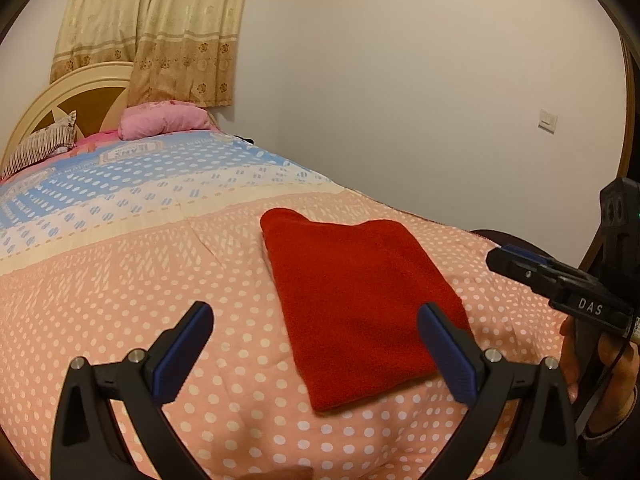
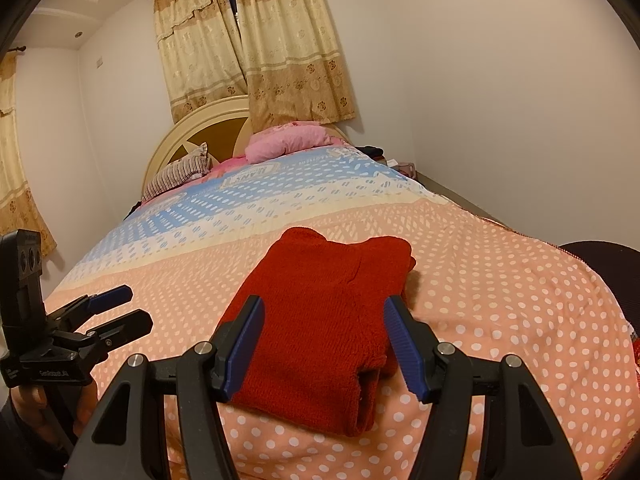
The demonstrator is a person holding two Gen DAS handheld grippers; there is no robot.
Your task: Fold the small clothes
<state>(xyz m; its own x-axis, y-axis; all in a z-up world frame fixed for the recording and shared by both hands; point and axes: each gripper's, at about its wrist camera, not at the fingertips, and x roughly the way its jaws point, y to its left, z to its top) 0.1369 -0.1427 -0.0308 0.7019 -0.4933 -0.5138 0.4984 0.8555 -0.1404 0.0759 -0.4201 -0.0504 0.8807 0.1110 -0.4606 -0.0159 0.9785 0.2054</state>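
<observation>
A bed [image 1: 120,280] w/ a dotted pink and blue cover fills the room; curtains [image 1: 160,32] hang at 11 o'clock by the headboard. A red cloth [image 1: 360,300] lies folded flat on the pink part, mid-bed. The left gripper [image 1: 316,354] hangs over the cover, fingers wide, cloth at its 2 o'clock. The right gripper [image 2: 324,346] hangs over the cloth, fingers wide too, holding nothing.

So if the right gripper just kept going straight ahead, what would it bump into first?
Probably the red cloth. The right gripper is open and tilts down at it, with the folded cloth showing between its fingers. How much gap remains is hard to judge.
</observation>
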